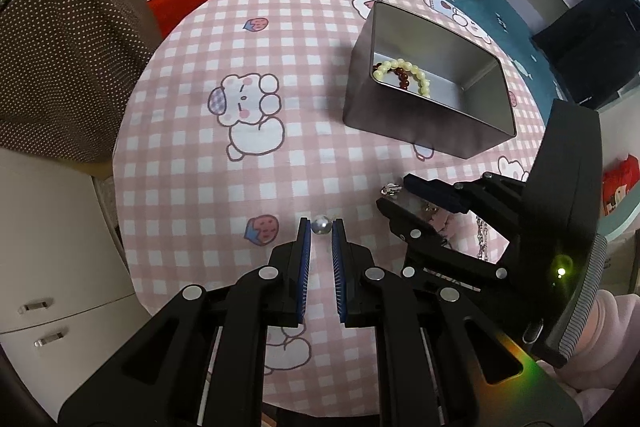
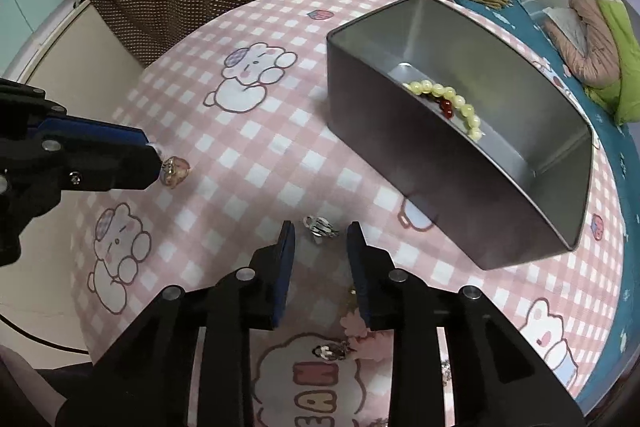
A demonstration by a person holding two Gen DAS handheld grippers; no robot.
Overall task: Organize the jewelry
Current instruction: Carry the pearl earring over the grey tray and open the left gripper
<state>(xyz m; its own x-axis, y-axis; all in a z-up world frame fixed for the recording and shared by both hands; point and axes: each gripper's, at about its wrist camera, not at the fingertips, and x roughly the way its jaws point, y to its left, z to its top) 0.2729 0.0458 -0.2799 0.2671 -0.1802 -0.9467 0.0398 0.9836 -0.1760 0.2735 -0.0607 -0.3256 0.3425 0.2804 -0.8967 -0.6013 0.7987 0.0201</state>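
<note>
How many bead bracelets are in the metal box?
2. A pale yellow bracelet lies on the floor of the metal box near one end. A dark red bracelet lies under it, mostly covered. The near wall could hide more.

Round table [image 1: 192, 131] with pink checked cloth; far right sits metal tin [image 1: 404, 115], near it silver clip [image 2: 320, 227], small bead [image 1: 322, 225].

dark red bracelet [image 1: 401, 78]: mostly behind the cream beads and my view of the tin wall.
silver chain [image 1: 482, 235]: at 3 o'clock, covered by my right gripper [image 1: 394, 191].
small clip [image 2: 332, 350]: at 6 o'clock between my fingers, too blurred to identify.
</note>
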